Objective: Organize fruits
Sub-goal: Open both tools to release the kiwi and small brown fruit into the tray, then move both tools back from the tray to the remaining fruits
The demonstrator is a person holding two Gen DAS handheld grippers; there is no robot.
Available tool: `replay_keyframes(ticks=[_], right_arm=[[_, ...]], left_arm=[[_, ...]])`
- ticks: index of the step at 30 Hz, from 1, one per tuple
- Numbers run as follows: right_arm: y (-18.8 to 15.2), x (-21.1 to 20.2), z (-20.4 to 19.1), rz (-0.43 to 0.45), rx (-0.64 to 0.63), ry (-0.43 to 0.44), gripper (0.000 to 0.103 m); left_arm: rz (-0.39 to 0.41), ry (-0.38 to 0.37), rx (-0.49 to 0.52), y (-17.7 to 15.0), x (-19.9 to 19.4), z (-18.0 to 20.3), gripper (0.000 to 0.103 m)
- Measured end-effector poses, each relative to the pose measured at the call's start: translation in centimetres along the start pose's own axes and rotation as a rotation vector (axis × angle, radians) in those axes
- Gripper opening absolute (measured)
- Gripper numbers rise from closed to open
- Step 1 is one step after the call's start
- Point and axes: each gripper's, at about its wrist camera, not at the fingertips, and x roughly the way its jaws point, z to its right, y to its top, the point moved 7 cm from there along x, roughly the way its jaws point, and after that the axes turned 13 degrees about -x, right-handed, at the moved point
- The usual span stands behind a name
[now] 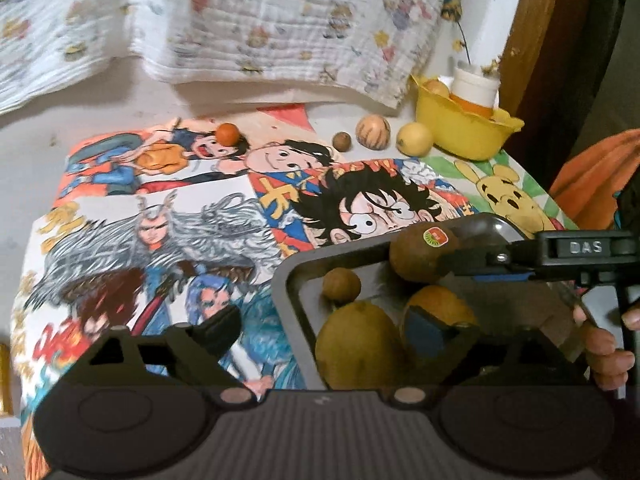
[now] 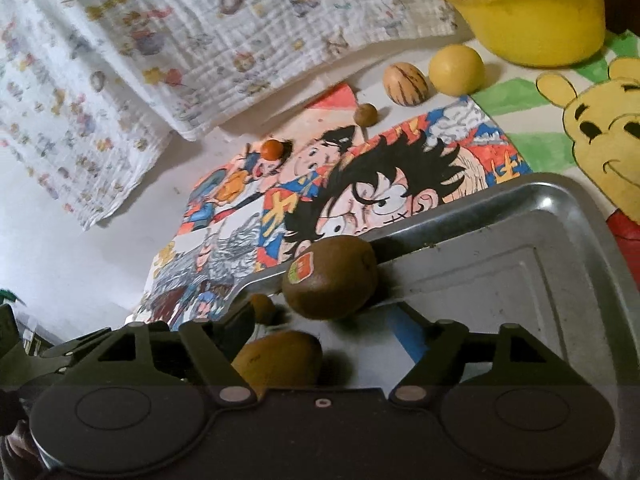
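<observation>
**Holding a kiwi over the metal tray**

Lying loose on the desk beyond the tray are a small orange fruit (image 2: 273, 149), a small brown round fruit (image 2: 365, 114), a striped pale melon-like fruit (image 2: 405, 82) and a yellow round fruit (image 2: 456, 70), strung in a line across the cartoon drawings (image 1: 168, 216) that cover the desk. Behind them hangs a printed white cloth (image 1: 256, 24). A yellow bowl (image 2: 536, 28) stands just beside the yellow fruit; it holds a white-and-orange bottle (image 1: 476, 90) and what looks like one more pale fruit, half hidden by the rim.

The metal tray (image 2: 560, 216) carries a small brown fruit (image 1: 341, 285), a large yellow-green fruit (image 1: 358, 346) and an orange fruit (image 1: 440, 308), grouped together at one end.

The right gripper (image 2: 340, 312) is clamped on the kiwi (image 2: 330, 278), a brown, fuzzy fruit with a red-and-green sticker, held above the tray near its rim. The left gripper (image 1: 340, 332) has its fingers spread apart, one over the drawings and the other over the tray, touching nothing.
</observation>
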Motion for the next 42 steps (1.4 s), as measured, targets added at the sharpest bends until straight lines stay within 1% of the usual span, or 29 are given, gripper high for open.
replay_keyframes(ticks=[2,4,9,13,17,23,27,28,34,37,39,42], right_arm=[[-0.4,-0.9,-0.5,0.018,-0.03,0.014,0.085],[-0.8,-1.8,-1.1,0.033,-0.065,0.024,0.089],[-2.3,-3.9,-2.5,0.059,-0.155,0.03,0.097],[-3.5,-5.1,-2.9,0.066,-0.211,0.007,0.1],[-4.6,-6.5,-3.3,0.069,-0.275,-0.026,0.102],[-6.5,-8.1,-3.0,0.042,-0.36,-0.115,0.102],[-7.4,-9.1,-2.3,0.023,-0.414,-0.206,0.102],[-7.5,-9.4,-2.0,0.025,-0.415,-0.234,0.102],[-7.8,-10.7,-0.1,0.046,-0.35,-0.315,0.102],[-7.7,-10.8,1.1,0.035,-0.336,-0.381,0.102],[-7.6,-10.7,1.8,0.027,-0.331,-0.417,0.102],[-7.3,-10.6,2.6,0.025,-0.315,-0.437,0.102]], left_arm=[[0.017,0.013,-0.006,-0.6,-0.7,-0.1,0.098],[0.035,0.028,-0.015,-1.3,-1.4,-0.3,0.1],[0.049,0.02,-0.022,-3.3,-3.0,-0.2,0.102],[0.054,0.009,0.007,-4.7,-3.9,0.2,0.102],[0.041,0.008,0.063,-6.2,-4.4,1.0,0.102],[0.001,0.022,0.127,-8.2,-4.6,2.0,0.102],[-0.017,0.033,0.167,-9.1,-4.7,2.4,0.102],[-0.023,0.037,0.171,-9.3,-4.6,2.4,0.102],[-0.06,0.033,0.169,-9.9,-4.3,2.3,0.102],[-0.071,0.036,0.181,-9.8,-4.2,2.3,0.102],[-0.094,0.037,0.197,-9.8,-4.1,2.4,0.102],[-0.115,0.038,0.223,-9.7,-3.9,2.6,0.102]])
